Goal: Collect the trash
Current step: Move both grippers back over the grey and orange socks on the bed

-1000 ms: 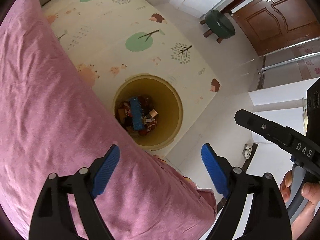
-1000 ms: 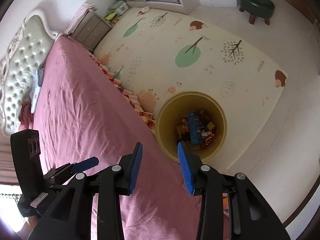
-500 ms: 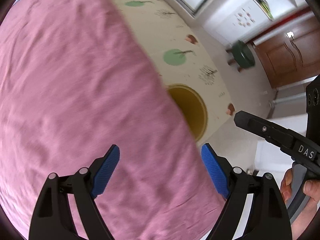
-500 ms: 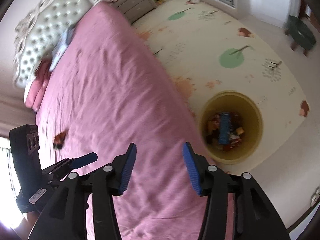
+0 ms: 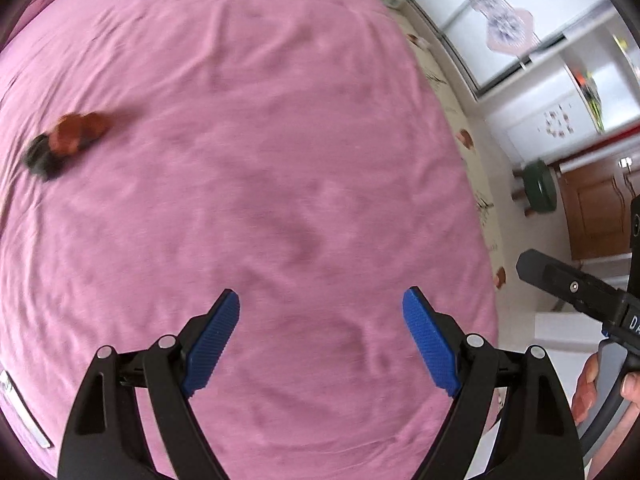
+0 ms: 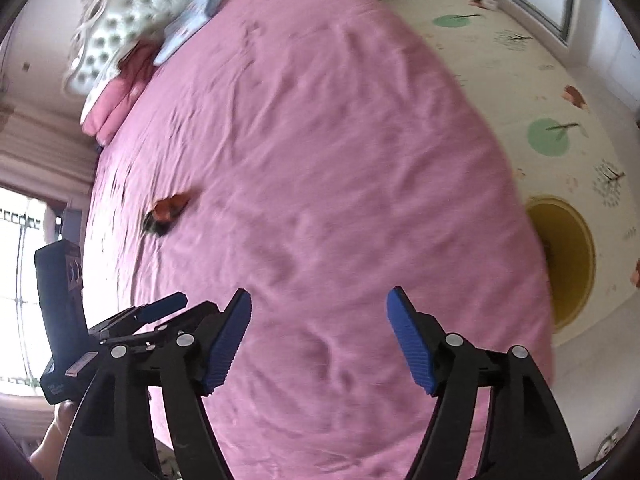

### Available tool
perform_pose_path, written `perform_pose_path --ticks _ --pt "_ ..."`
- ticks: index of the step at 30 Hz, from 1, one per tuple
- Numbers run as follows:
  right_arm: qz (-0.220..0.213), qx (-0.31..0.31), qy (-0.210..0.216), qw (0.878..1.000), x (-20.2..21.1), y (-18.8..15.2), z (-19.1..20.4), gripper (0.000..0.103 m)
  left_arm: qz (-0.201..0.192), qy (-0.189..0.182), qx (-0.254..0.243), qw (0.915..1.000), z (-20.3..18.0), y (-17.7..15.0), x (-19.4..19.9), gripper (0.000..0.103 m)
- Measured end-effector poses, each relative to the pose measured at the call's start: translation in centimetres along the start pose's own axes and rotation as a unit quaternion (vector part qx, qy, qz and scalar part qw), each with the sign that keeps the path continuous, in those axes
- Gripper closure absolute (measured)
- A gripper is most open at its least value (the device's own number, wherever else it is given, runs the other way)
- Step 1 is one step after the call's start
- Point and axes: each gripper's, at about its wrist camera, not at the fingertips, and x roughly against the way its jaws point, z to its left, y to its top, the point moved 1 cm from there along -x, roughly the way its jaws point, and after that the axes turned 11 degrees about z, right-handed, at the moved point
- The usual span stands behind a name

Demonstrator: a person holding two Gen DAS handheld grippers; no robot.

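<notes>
While both hover over the pink bed (image 5: pixel 280 140), L gripper (image 5: pixel 321 320) jaws stand wide apart, empty; R gripper (image 6: pixel 319 322) jaws have just been opening, nothing between. Trash item (image 5: pixel 66 142), red/black, blurred, type unclear, lies nr bed's left edge. Yellow bin (image 6: pixel 576 256) partly hidden behind bed's right edge.

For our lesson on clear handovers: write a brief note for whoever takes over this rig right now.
Left gripper: open, empty, above the bed.
Right gripper: empty, jaws just opened wider.
Wrapper: red and dark, blurred, lying on the bed away from both grippers.
Bin: yellow, on the floor beside the bed.
Done: nothing in hand.
Left: pick up the wrapper and drop it in the bin.
</notes>
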Motion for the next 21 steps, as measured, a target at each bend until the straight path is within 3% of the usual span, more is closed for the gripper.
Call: perform_pose_path --ticks 10,21 --pt "0.025 0.065 -0.006 0.998 -4.6 0.7 10.6 0.032 -0.021 0.003 0.055 0.9983 9.9 -1.5 3.1 0.019" --pt "0.045 0.105 -0.005 0.993 -9.1 3.0 17.8 0.032 -0.041 0.001 0.117 0.9923 18.7 -1.0 4.9 0.019"
